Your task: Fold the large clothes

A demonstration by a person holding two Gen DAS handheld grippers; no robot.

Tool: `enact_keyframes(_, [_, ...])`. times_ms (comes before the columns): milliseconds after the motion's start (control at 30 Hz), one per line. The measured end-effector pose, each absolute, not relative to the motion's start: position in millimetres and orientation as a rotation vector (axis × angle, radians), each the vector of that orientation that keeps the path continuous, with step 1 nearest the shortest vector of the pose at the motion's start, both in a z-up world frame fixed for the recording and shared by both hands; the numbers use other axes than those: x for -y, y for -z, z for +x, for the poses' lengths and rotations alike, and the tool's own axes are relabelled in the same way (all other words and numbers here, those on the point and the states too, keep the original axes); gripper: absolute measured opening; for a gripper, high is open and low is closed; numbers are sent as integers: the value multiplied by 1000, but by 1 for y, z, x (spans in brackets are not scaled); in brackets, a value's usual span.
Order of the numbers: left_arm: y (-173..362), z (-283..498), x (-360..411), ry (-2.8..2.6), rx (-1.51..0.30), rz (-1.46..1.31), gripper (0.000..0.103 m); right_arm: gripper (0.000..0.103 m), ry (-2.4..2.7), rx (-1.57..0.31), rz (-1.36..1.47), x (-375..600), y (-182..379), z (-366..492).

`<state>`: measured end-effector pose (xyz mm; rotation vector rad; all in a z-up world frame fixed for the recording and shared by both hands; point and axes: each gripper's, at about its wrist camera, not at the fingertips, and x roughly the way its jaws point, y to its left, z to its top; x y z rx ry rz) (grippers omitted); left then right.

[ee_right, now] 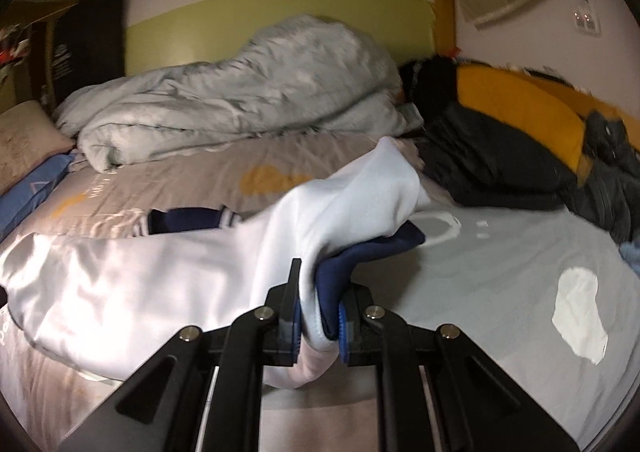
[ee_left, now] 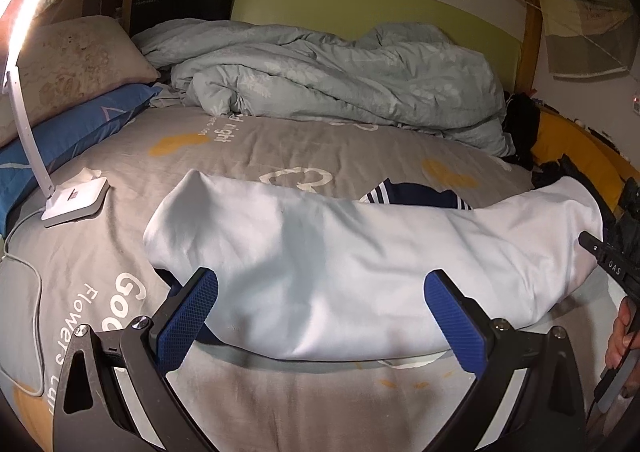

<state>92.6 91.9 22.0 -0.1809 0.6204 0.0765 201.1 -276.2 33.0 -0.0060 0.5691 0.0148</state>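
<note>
A large white garment (ee_left: 352, 264) with a navy striped collar (ee_left: 404, 196) lies across the grey printed bedsheet (ee_left: 260, 148). My left gripper (ee_left: 320, 308) hangs just over its near edge, jaws wide apart and blue pads (ee_left: 188, 316) clear of the cloth. In the right wrist view my right gripper (ee_right: 318, 316) is shut on the garment's right end, pinching white and navy fabric (ee_right: 360, 248) and lifting it off the bed. The rest of the white garment (ee_right: 140, 272) trails to the left. The right gripper's body (ee_left: 612, 268) and a hand show at the left view's right edge.
A white desk lamp (ee_left: 76, 200) stands lit on the bed's left side, its cord running down the edge. Pillows (ee_left: 68, 72) lie at far left, a bunched pale quilt (ee_left: 340, 80) at the back. Dark clothes (ee_right: 500, 172) and a yellow cushion (ee_right: 520, 108) fill the right side.
</note>
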Motion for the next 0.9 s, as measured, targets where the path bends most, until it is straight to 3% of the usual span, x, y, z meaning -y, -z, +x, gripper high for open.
enact_keyframes(733, [-92,55,-190,-253,-398,-353,102,12,-466,-550,44,47,-81,188])
enact_keyframes(900, [-92,51,-220,-323,-395,-396,102,12,-537,-662,41,-9,-50,191])
